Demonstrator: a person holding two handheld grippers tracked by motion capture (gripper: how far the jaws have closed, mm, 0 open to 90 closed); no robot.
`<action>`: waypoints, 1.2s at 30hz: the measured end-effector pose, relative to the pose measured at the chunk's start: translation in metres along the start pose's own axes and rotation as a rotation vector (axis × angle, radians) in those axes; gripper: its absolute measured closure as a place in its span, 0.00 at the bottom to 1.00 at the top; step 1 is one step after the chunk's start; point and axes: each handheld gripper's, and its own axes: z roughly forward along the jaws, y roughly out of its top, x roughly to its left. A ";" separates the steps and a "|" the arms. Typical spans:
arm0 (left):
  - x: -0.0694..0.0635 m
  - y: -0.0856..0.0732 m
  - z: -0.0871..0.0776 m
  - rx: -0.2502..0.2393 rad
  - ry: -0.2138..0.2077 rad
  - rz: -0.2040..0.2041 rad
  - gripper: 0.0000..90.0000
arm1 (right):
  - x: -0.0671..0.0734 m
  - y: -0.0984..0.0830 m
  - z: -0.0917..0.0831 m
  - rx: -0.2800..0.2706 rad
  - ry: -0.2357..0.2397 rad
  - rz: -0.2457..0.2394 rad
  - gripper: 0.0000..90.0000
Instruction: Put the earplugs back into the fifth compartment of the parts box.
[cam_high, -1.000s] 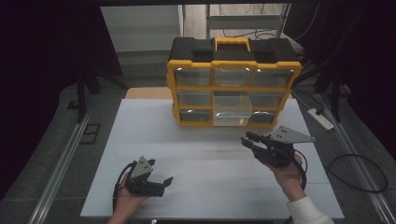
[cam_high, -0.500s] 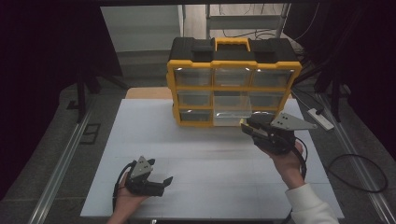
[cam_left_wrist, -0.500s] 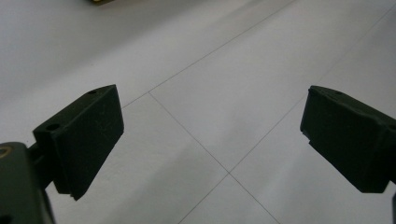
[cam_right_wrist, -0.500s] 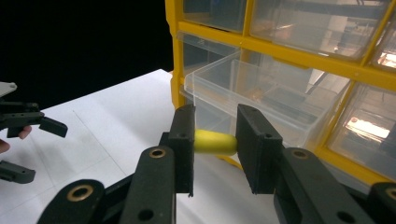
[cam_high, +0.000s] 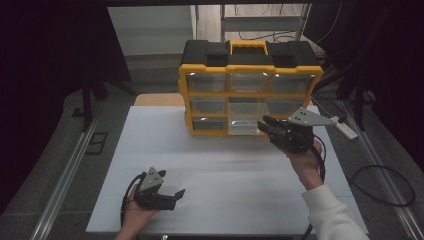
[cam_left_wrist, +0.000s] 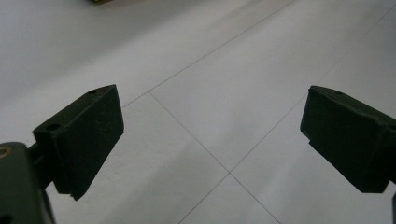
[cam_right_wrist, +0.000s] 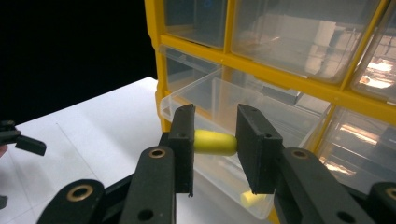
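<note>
**Right gripper holds a yellow piece over an open drawer of the organizer**

A yellow and black drawer organizer (cam_high: 248, 87) stands upright at the far side of the white table (cam_high: 150, 145), with a yellow carry handle on top and three rows of clear plastic drawers. In the right gripper view, one clear drawer (cam_right_wrist: 224, 140) of the bottom row is pulled out toward the camera.

The right gripper (cam_high: 270, 127) is raised in front of the lower right part of the organizer, its jaws pointing at the bottom row. Its jaws are closed on a small yellow cylinder (cam_right_wrist: 215, 142) with rounded ends, held crosswise between the two black pads, just above the open drawer. A second small yellow piece (cam_right_wrist: 251, 199) lies inside that drawer, near its front wall.

The left gripper (cam_high: 172, 195) rests low at the near left part of the table, well apart from the organizer. In the left gripper view its jaws (cam_left_wrist: 212, 140) stand wide apart with nothing between them, above the bare white tabletop with its thin crossing seam lines.
</note>
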 end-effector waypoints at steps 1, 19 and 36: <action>0.000 0.000 0.000 0.000 0.000 0.000 0.07 | -0.002 0.002 0.003 0.001 -0.001 0.002 0.76; 0.002 0.000 -0.001 -0.002 0.001 -0.006 0.07 | -0.012 0.023 0.046 0.068 -0.017 -0.017 0.76; 0.002 0.000 -0.001 -0.001 -0.002 -0.003 0.07 | -0.016 0.026 0.066 0.108 -0.020 0.000 0.60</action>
